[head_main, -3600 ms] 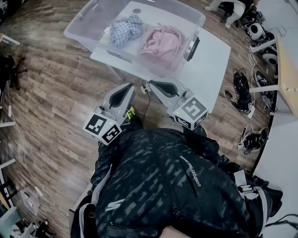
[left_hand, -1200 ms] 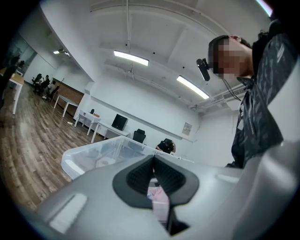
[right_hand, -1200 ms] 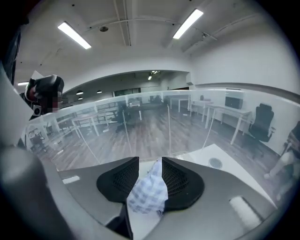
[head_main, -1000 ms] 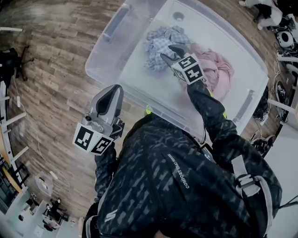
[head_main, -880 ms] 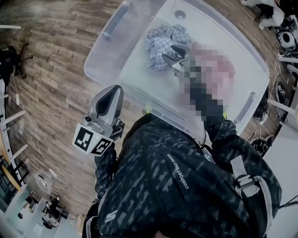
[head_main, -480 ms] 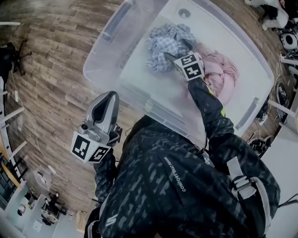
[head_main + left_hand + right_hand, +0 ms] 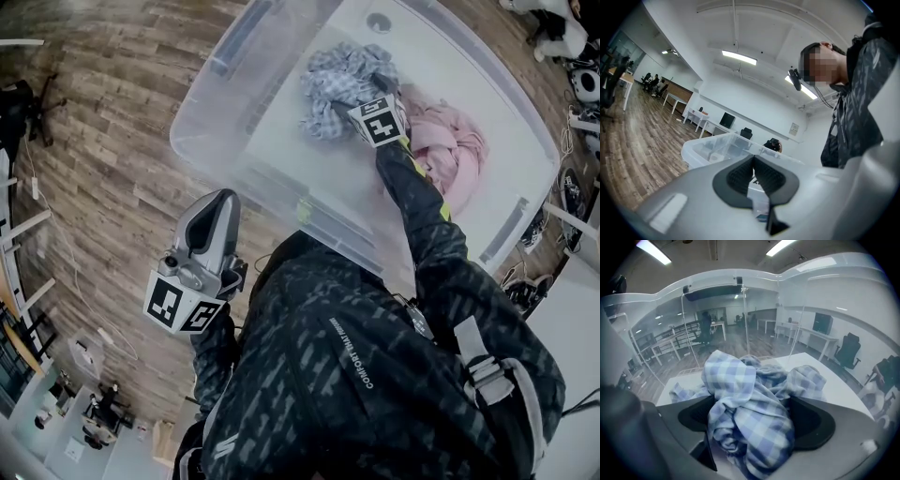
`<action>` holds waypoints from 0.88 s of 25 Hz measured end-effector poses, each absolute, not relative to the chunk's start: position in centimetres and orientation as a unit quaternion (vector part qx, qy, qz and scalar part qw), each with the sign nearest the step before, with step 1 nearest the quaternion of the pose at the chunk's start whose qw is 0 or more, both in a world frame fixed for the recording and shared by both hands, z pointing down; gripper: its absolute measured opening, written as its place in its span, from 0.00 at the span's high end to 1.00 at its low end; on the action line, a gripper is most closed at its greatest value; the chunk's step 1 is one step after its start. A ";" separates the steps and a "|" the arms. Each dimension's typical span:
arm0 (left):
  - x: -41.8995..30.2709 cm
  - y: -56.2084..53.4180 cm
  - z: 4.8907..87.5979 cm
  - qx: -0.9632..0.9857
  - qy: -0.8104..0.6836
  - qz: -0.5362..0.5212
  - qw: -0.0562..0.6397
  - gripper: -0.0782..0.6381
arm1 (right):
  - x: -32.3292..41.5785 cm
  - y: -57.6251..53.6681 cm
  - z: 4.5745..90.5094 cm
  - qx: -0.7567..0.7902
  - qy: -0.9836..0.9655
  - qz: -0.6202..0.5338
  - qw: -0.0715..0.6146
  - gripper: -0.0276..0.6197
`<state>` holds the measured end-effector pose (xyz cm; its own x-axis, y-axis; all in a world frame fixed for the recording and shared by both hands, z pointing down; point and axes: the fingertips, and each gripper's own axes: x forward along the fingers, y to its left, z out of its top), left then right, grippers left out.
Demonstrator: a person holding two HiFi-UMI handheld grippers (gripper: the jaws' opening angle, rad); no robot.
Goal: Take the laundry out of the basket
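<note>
We are reaching into the clear basket [image 7: 217, 103] with our right hand-held gripper [image 7: 361, 96], setting up the first pick. Its jaws have just been opening and are standing wide, straddling the crumpled blue checked shirt [image 7: 745, 394], which is lying on the basket floor beside a pink garment [image 7: 450, 145]; nothing is gripped yet. Our left hand-held gripper [image 7: 753, 164], jaws together and empty, is hanging outside the basket. Next, we judge, comes closing firmly on the bunched cloth and lifting it over the rim.
</note>
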<state>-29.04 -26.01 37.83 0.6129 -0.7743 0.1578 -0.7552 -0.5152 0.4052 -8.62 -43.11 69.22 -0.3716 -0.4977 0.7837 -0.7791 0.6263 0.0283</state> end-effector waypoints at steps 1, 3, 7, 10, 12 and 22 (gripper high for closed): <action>-29.1 -25.9 37.8 0.870 -0.440 -0.022 0.222 0.88 | -8.7 -43.3 69.5 0.393 -0.808 0.181 0.400 0.18; -29.1 -25.8 37.8 0.870 -0.440 -0.020 0.222 0.88 | -8.9 -43.5 69.9 0.390 -0.806 0.187 0.404 0.18; -29.4 -25.4 37.6 0.868 -0.444 -0.019 0.221 0.88 | -9.2 -43.7 70.3 0.389 -0.802 0.194 0.410 0.18; -29.6 -25.2 37.5 0.867 -0.447 -0.021 0.220 0.88 | -9.1 -43.7 70.6 0.391 -0.799 0.196 0.412 0.19; -29.8 -25.1 37.6 0.866 -0.449 -0.021 0.219 0.88 | -9.3 -43.7 70.8 0.392 -0.798 0.200 0.412 0.20; -30.0 -24.4 36.6 0.866 -0.453 -0.028 0.210 0.88 | -10.4 -43.4 70.0 0.390 -0.799 0.196 0.414 0.52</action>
<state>-29.96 -24.39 36.62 0.5886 -0.7957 0.1426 -0.7726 -0.5018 0.3890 -10.37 -43.41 70.05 -0.3539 -0.4611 0.8137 -0.7850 0.6194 0.0096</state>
